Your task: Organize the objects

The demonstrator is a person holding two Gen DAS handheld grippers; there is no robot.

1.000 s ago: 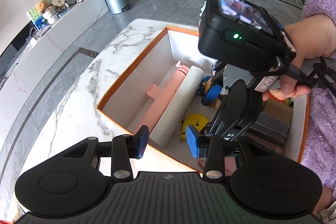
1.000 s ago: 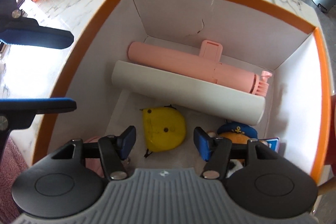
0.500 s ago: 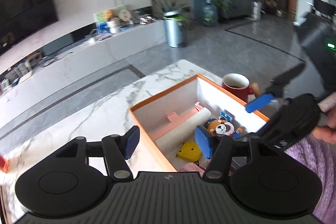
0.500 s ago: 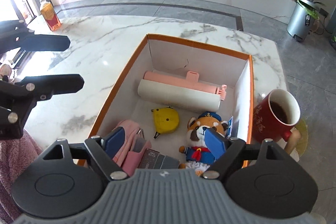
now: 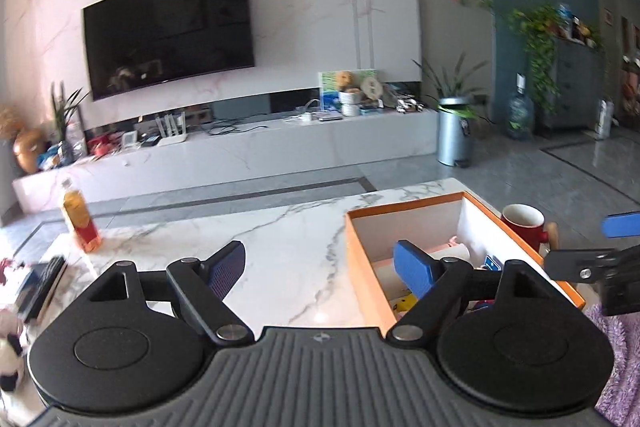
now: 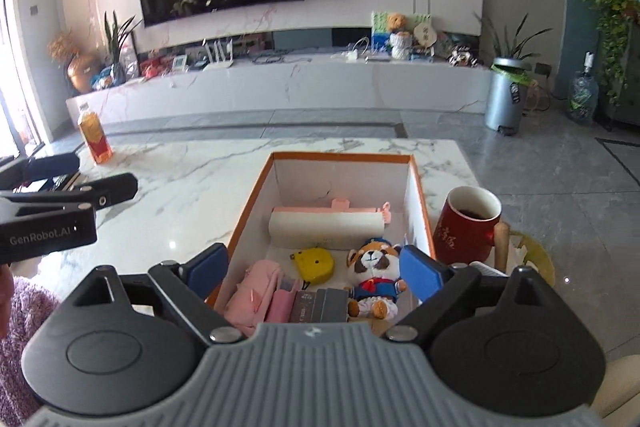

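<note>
Six things in orange-rimmed box (image 6: 340,158)

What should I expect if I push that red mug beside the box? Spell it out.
The red mug holds dark liquid, so a quick shove would probably slosh or spill it. It looks ceramic: likely stiff, fairly heavy, and breakable if it falls. It stands upright close to the orange-rimmed box, so pushing low should make it slide rather than tip.

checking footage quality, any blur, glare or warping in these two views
Left wrist: background softly blurred, ceiling lights flare at top, TV bowed by fisheye. Right wrist: sharper, box contents clear, window washed out at left edge, a glare spot on the table.
</note>
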